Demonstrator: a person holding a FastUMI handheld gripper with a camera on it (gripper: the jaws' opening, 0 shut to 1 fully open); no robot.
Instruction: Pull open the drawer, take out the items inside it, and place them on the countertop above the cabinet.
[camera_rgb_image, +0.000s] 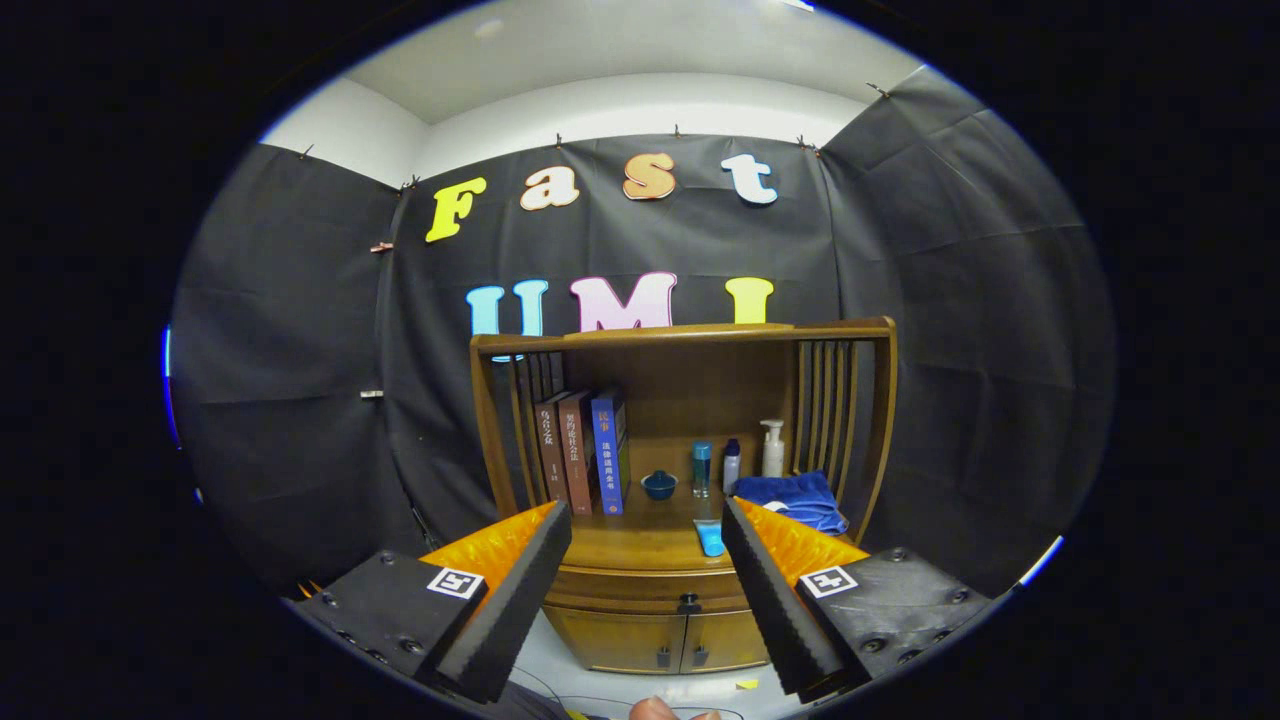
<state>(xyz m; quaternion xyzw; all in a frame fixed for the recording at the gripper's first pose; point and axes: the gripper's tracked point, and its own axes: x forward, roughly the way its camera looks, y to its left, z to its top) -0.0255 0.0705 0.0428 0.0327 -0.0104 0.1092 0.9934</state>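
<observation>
The wooden cabinet (690, 440) stands in the middle of the frame against the black cloth wall, a hutch with slatted sides over a counter (640, 545), and under that a closed drawer (650, 588) with a small dark knob (688, 603) at its centre; whatever lies inside the drawer is hidden. Below the drawer two cabinet doors (665, 640) are shut, their lower edge cut off by the jaws. The gripper (645, 600) fills the lower part of the frame, its jaws standing wide apart with nothing between them, the drawer front and knob showing in the gap just beyond the tips. Each jaw carries a small square black-and-white marker. On the counter, left of centre, three books (580, 450) stand upright with writing on their spines too small to read. At right centre lies a folded blue towel (790, 498), partly covered by the right jaw. Behind it stand a white pump bottle (772, 450), a small blue-capped bottle (731, 466) and a teal bottle (702, 470). A small dark blue bowl (659, 485) sits mid-counter, its contents not visible. A light blue tube (709, 537) lies at the counter's front edge.
</observation>
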